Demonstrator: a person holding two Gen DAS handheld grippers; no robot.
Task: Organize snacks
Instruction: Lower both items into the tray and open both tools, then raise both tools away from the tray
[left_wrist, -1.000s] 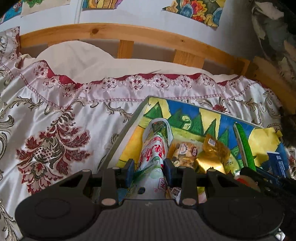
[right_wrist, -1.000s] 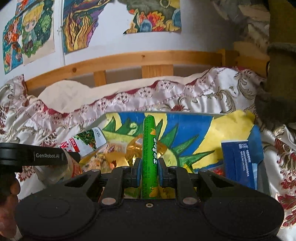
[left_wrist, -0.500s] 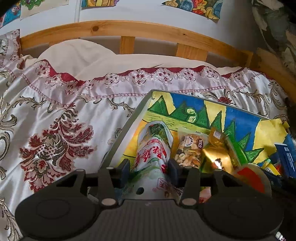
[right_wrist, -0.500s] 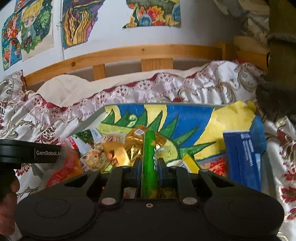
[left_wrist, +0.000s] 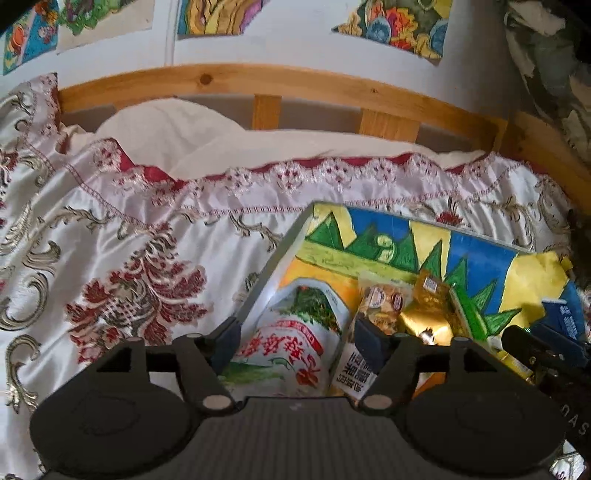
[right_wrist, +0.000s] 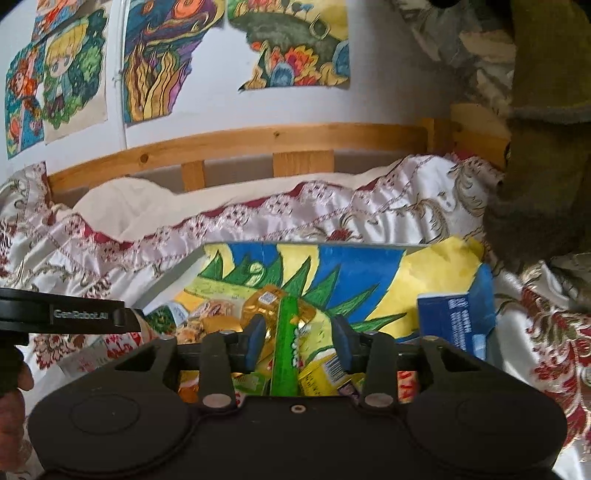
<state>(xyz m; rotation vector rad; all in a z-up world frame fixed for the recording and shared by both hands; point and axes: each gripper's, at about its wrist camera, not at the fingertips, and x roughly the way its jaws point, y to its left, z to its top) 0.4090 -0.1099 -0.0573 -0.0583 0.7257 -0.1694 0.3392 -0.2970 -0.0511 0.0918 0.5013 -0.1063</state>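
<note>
Soft daylight, dim and hazy; strong fisheye bending at edges, slight motion blur.

bedspread (left_wrist: 147, 236): my pale satin one, red and gold flourishes
tray lining (right_wrist: 343, 266): blue, yellow, green spikes
snack bag (left_wrist: 291, 332): white, red lettering, green print
stick pack (right_wrist: 286, 350): bright green
box (right_wrist: 456, 319): dark blue

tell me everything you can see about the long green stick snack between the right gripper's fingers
The long green stick-shaped snack packet looks like glossy plastic film with pale lettering along it. It lies lengthwise, pointing away from the camera, in the gap of the open right gripper, neither finger visibly touching it. It rests on a gold foil packet and a yellow packet inside the painted box.
</note>
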